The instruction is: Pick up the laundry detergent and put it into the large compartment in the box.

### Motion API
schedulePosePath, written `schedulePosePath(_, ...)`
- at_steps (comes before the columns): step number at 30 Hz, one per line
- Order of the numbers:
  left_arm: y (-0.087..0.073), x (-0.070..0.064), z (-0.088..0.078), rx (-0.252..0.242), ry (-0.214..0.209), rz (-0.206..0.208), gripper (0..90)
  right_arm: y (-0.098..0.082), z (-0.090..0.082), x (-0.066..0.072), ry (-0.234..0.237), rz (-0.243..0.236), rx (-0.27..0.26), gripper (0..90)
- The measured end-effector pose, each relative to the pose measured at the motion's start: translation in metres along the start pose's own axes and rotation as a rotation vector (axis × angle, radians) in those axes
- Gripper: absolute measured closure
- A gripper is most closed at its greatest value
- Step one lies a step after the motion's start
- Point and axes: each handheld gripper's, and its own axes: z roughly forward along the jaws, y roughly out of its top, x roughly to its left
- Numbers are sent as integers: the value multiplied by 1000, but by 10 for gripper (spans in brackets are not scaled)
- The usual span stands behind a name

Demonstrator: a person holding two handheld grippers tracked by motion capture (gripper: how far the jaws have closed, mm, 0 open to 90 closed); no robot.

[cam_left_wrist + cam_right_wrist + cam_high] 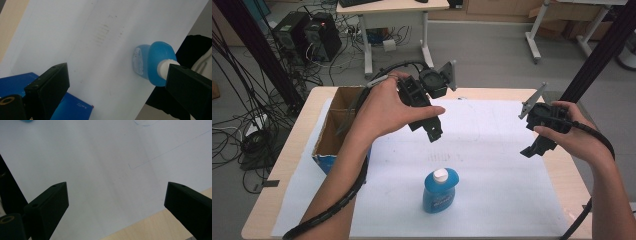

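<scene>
From above, the blue bottle (440, 190) with its white cap stands near the front edge of the white sheet (492, 165) that covers the tabletop (292, 150). The left claw (432, 131) hangs in the air behind and above the bottle, well apart from it, tilted down toward the sheet. The right claw (532, 149) is held off to the right side, also in the air, nothing between its jaws. An open cardboard box (334, 125) with a blue side sits at the left of the sheet, partly behind the left forearm.

The left gripper view gives what the high one cannot — the left claw (117, 82) stands wide open, and the bottle (152, 63) sits beyond it on the sheet, its white cap partly hidden behind one jaw, neither jaw touching it. A corner of the blue box (75, 108) shows low down.

The right gripper view looks along the right claw (116, 202) — jaws spread wide, holding nothing, with bare white sheet (100, 170) and a strip of wooden tabletop (150, 227) beyond.
</scene>
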Motion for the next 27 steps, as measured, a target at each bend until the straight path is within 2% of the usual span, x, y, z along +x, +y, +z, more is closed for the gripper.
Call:
schedulePosePath(11, -3, -16, 4, -3, -20, 29, 57, 1, 0, 2, 2, -5, -1, 55)
schedulePosePath(27, -8, -55, 18, -11, -23, 78, 56, 5, 0, 7, 4, -18, -7, 55)
